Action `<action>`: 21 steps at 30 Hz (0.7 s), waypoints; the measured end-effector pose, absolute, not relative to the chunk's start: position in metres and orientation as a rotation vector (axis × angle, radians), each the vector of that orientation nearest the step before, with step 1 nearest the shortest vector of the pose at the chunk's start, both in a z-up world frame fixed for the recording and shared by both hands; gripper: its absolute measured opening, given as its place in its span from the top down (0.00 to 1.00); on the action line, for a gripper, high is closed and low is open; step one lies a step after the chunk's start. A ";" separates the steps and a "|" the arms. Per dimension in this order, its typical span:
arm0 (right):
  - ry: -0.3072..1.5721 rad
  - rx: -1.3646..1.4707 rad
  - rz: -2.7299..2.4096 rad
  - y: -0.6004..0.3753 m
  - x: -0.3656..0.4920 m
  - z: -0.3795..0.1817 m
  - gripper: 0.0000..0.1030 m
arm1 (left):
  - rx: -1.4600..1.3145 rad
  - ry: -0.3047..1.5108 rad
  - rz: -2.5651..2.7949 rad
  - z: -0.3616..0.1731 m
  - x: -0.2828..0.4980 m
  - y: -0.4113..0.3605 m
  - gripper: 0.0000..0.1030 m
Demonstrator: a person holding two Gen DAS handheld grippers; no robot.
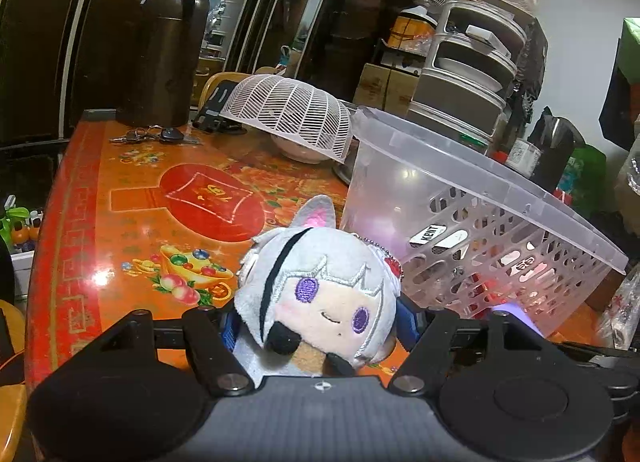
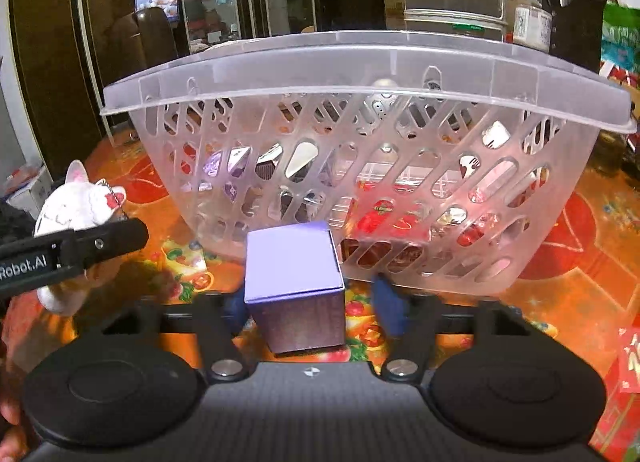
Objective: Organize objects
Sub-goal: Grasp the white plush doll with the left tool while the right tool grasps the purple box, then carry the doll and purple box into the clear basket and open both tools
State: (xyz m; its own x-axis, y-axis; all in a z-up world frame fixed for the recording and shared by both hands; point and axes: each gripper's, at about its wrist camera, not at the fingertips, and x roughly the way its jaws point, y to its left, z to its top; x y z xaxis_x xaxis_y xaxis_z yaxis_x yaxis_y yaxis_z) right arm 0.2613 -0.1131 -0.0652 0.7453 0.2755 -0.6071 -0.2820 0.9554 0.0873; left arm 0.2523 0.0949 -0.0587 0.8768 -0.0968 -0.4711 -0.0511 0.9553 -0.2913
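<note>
Pinching a grey plush doll [image 1: 320,294] between its blue fingers, the left tool [image 1: 320,326] sits low over the orange tabletop [image 1: 120,222], just left of the clear plastic basket [image 1: 480,222]. Facing the basket wall, the right tool [image 2: 316,306] stands spread around a purple box [image 2: 296,282], its right finger clear of it.
</note>
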 end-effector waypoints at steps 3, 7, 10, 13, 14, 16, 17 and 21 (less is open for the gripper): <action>0.671 0.021 0.321 -0.122 0.257 -0.064 0.59 | -0.305 0.503 -0.029 -0.059 0.252 0.095 0.29; 0.655 0.030 0.329 -0.139 0.246 -0.057 0.59 | -0.299 0.502 -0.047 -0.058 0.250 0.091 0.29; 0.634 0.023 0.336 -0.155 0.239 -0.053 0.59 | -0.305 0.520 -0.086 -0.057 0.246 0.084 0.29; 0.631 0.017 0.359 -0.169 0.233 -0.052 0.59 | -0.319 0.516 -0.129 -0.053 0.230 0.073 0.29; 0.627 0.014 0.373 -0.175 0.228 -0.052 0.59 | -0.301 0.522 -0.145 -0.052 0.224 0.066 0.29; 0.623 0.019 0.409 -0.187 0.219 -0.053 0.59 | -0.267 0.547 -0.169 -0.052 0.214 0.053 0.29; 0.619 0.028 0.432 -0.191 0.216 -0.052 0.59 | -0.267 0.554 -0.180 -0.051 0.209 0.048 0.29; 0.582 0.054 0.524 -0.203 0.204 -0.042 0.59 | -0.264 0.553 -0.235 -0.040 0.197 0.034 0.29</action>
